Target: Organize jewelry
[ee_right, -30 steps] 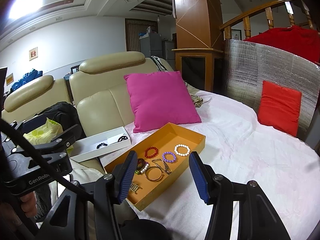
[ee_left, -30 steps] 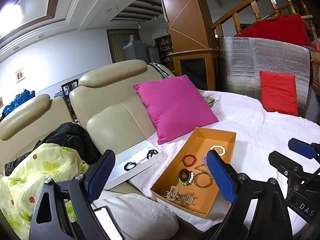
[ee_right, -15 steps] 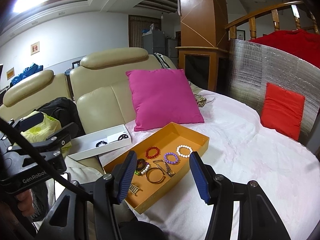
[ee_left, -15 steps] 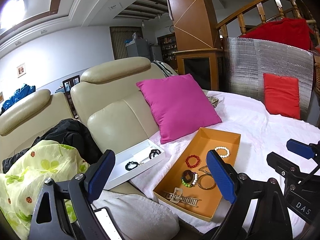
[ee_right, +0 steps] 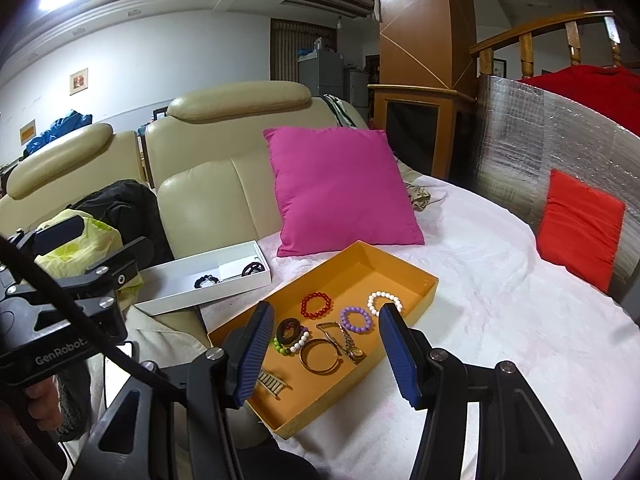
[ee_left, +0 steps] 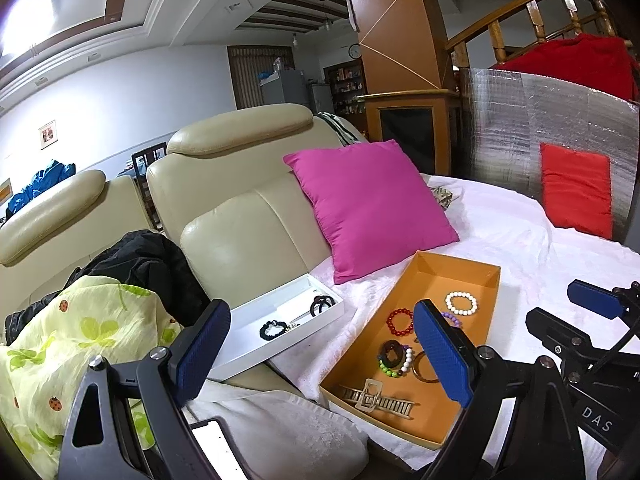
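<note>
An orange tray (ee_right: 400, 266) (ee_left: 452, 270) lies on the white-covered surface and holds a red bead bracelet (ee_right: 316, 305), a purple one (ee_right: 355, 319), a white one (ee_right: 383, 302), a gold bangle (ee_right: 320, 356), a watch (ee_right: 346, 340), a dark beaded piece (ee_right: 289, 330) and a hair claw (ee_left: 374, 398). A white box (ee_left: 280, 322) (ee_right: 208, 280) to its left holds two black bracelets (ee_left: 276, 328). My left gripper (ee_left: 320, 352) is open and empty above the gap between box and tray. My right gripper (ee_right: 326, 350) is open and empty above the tray.
A pink cushion (ee_right: 340, 188) leans on the beige sofa (ee_right: 208, 184) behind the tray. A red cushion (ee_right: 576, 228) rests against a silver foil panel (ee_right: 540, 132) at right. A yellow-green cloth (ee_left: 72, 344) and black jacket (ee_left: 140, 260) lie at left.
Both grippers have drifted slightly lower and nearer the tray; the tray sits a little higher in both views. Both stay open and empty.
</note>
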Motion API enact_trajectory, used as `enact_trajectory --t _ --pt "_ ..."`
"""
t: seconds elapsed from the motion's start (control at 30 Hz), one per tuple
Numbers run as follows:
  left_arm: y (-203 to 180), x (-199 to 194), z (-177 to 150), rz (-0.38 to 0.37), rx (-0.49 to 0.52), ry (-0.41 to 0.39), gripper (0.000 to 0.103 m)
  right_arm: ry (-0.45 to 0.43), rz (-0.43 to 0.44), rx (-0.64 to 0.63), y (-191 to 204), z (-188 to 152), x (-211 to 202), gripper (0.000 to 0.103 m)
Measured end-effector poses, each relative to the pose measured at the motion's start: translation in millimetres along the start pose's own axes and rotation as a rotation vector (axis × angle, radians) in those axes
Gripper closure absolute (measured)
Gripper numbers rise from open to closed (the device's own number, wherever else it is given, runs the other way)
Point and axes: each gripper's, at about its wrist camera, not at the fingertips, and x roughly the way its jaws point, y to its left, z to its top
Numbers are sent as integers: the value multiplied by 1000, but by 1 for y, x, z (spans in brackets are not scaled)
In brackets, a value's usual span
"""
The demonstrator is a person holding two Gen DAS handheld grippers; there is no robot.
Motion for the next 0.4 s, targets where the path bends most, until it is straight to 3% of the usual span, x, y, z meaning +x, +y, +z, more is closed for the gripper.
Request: enact_trajectory --t 0.23,0.33,0.4 --pt "-7 8 -1 -2 12 -26 10 17 12 7 -4 -1 15 44" --pt "-32 9 3 -62 47 -32 10 4 -2 45 -21 -6 13 44" --pt "-64 16 9 -175 75 -15 10 -2 -27 84 -40 -12 9 44"
